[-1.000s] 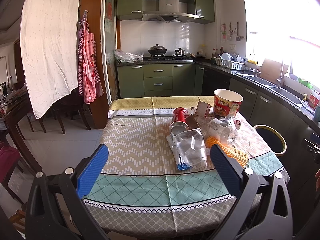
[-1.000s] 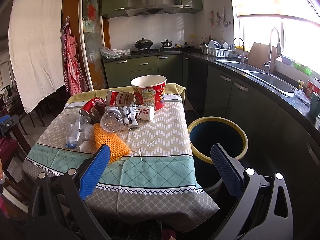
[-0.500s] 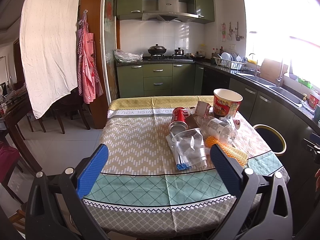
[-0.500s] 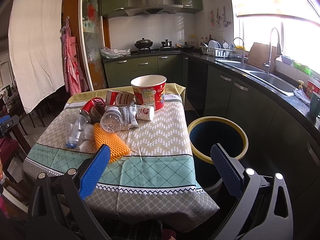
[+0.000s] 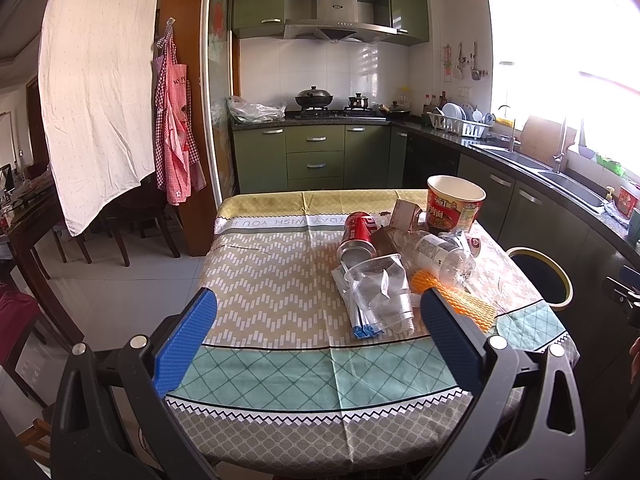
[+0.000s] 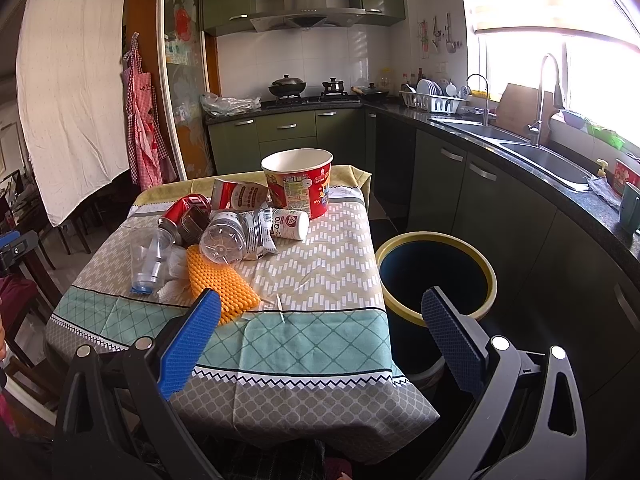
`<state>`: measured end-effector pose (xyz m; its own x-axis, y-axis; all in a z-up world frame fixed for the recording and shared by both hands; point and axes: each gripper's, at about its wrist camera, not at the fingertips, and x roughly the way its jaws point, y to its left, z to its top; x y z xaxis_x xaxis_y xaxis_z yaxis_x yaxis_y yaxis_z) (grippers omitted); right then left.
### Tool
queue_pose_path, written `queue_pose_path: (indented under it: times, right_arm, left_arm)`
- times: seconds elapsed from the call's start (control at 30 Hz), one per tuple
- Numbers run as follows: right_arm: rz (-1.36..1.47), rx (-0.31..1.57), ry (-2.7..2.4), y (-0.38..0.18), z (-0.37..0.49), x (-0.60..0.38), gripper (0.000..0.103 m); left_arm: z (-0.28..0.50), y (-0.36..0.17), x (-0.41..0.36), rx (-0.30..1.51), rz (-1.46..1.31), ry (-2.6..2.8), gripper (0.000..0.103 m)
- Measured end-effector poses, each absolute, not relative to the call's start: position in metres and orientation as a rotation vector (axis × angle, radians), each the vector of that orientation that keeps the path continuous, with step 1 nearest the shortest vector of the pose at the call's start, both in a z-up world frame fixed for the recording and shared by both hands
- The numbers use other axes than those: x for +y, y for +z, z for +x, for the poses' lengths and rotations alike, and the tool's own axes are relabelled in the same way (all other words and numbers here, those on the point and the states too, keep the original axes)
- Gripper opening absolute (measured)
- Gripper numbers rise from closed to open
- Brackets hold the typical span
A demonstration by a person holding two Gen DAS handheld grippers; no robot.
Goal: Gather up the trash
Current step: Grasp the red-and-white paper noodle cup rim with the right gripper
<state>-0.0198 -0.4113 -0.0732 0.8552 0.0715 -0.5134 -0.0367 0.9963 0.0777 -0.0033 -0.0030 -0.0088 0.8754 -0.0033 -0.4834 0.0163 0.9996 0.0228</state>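
Note:
A heap of trash lies on the table: a red noodle bucket (image 5: pixel 455 202) (image 6: pixel 298 182), a red can (image 5: pixel 357 233) (image 6: pixel 183 209), a clear plastic bottle (image 5: pixel 438 254) (image 6: pixel 225 240), a clear plastic cup (image 5: pixel 380 292) (image 6: pixel 149 258), an orange foam net (image 5: pixel 456 300) (image 6: pixel 220 284) and a small white cup (image 6: pixel 290 224). A dark bin with a yellow rim (image 6: pixel 436 272) (image 5: pixel 540 278) stands beside the table on the right. My left gripper (image 5: pixel 318 334) is open and empty, short of the table's near edge. My right gripper (image 6: pixel 320 338) is open and empty, over the table's near right corner.
The table carries a patterned cloth (image 5: pixel 264 292). Green kitchen cabinets (image 5: pixel 316 156) stand behind, a counter with a sink (image 6: pixel 532 148) runs along the right. Chairs (image 5: pixel 120 224) and a white hanging sheet (image 5: pixel 96 88) are at the left.

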Motion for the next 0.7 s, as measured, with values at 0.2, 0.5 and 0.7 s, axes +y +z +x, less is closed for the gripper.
queue_pose_path:
  times: [0.2, 0.5, 0.7]
  right_arm:
    - [0.054, 0.556, 0.056, -0.076, -0.015, -0.411, 0.099]
    - [0.039, 0.623, 0.160, -0.025, 0.050, -0.426, 0.099]
    - [0.012, 0.735, 0.225, 0.011, 0.133, -0.425, 0.099]
  left_arm:
    - [0.003, -0.016, -0.004, 0.543, 0.022, -0.023, 0.097]
    - [0.079, -0.004, -0.030, 0.691, 0.153, -0.084, 0.097]
    - [0.143, 0.016, -0.056, 0.735, 0.169, -0.159, 0.097]
